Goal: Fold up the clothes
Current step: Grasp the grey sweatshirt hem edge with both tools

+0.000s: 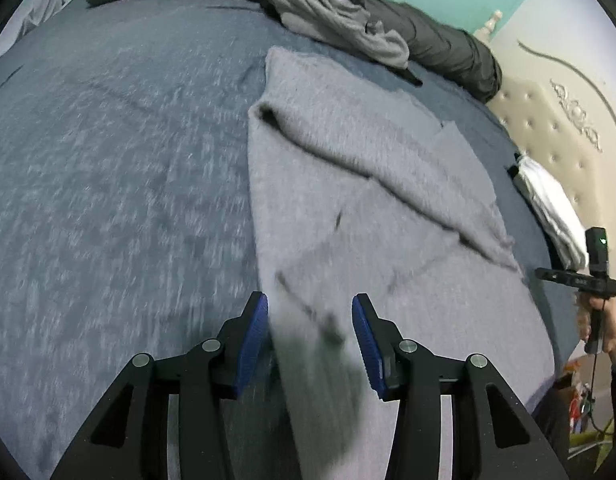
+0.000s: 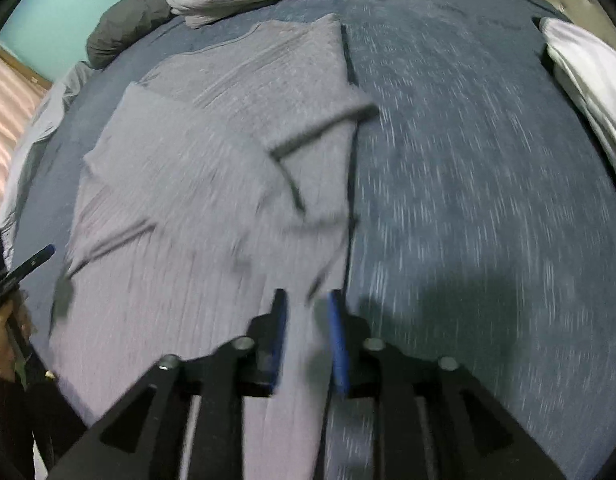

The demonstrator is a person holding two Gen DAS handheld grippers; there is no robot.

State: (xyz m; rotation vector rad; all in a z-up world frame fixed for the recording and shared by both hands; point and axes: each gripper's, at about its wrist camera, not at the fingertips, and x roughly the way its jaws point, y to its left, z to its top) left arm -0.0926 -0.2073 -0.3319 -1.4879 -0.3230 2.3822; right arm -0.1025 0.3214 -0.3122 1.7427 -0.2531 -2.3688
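Evidently the shirt point(image 1: 372, 184) is spread ahead on the bed point(image 1: 107, 184); its near hem is straddled by the wide left gripper point(image 1: 310, 320) and narrower right gripper point(image 2: 305, 312), apparently for lifting into a fold.

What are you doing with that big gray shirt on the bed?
A person is folding the gray shirt, which lies on the blue bedspread, with a gripper in each hand. The left gripper is open around the shirt's near edge. The right gripper also straddles that edge, jaws slightly apart. The sleeves are already folded in. More clothes wait farther back.
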